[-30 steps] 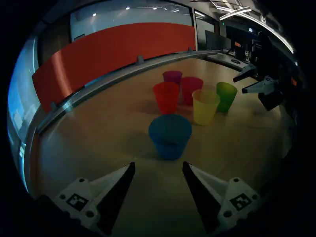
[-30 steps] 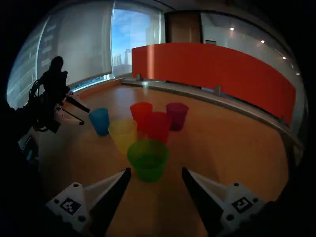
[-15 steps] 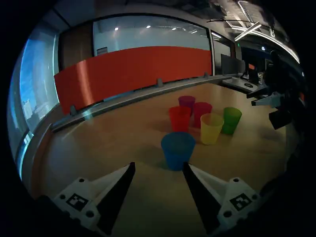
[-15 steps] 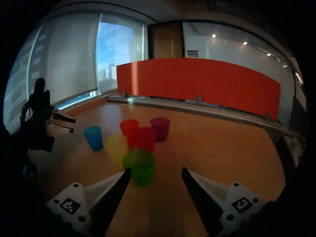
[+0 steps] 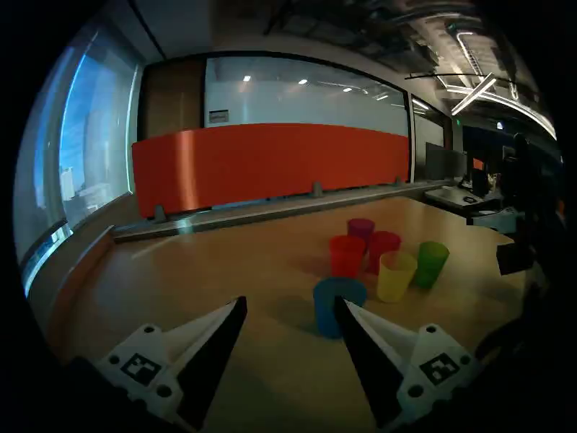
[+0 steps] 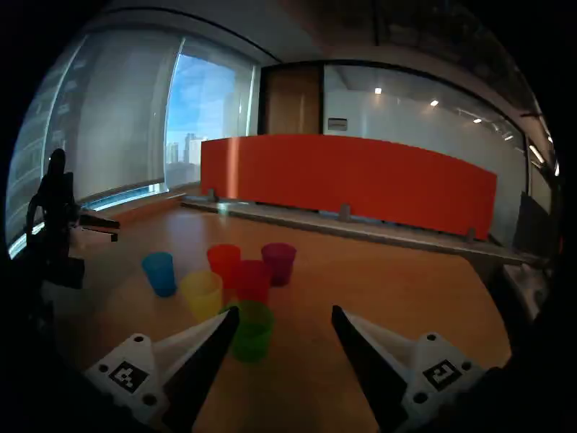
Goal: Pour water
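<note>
No text, brand or number can be read. Square coded markers (image 5: 141,368) are borne on the left tool (image 5: 289,300), and a small wall sign (image 5: 218,116) is too blurred to be deciphered.

We see a blue cup (image 5: 337,307), a yellow cup (image 5: 396,276), a green cup (image 5: 431,263), an orange-red cup (image 5: 346,255), a crimson cup (image 5: 383,250) and a magenta cup (image 5: 360,231) (each a single plain tint). The counter (image 5: 216,267) is tan, the partition (image 5: 274,162) bright orange-red. The fingers (image 5: 195,346) are white with black inner faces, bearing black-and-white square-patterned markers (image 5: 141,366).
</note>
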A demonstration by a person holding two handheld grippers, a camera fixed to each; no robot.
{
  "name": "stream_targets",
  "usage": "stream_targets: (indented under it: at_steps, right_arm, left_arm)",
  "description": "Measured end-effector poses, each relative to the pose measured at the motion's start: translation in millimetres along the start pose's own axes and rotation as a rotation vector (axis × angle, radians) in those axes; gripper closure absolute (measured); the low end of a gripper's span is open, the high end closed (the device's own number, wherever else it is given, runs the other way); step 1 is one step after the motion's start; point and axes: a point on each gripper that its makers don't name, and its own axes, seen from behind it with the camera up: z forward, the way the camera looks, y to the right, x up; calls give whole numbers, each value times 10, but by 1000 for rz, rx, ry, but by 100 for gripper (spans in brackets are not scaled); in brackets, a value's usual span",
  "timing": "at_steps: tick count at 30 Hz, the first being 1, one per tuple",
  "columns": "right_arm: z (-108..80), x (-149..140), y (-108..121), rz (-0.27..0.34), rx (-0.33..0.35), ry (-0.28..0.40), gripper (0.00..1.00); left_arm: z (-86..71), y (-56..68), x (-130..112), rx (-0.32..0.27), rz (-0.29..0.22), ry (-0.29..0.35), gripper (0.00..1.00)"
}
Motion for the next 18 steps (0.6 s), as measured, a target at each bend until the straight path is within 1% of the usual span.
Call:
stream_targets:
  at_steps: [5,11,14,18]
  right_arm:
    - [14,38,108,-8,-80,42,1]
    - [50,100,219,-7,-165,86,1]
    - [59,159,277,1,-205,118,1]
    - [58,248,382,18,-261,158,1]
  left_arm:
    - [-68,-148,86,70,-16,59,11]
    - [-112,-283,189,142,-28,108,11]
    - [-147,-344,255,181,-22,137,11]
    - [-193,-383,354,229,-16,182,11]
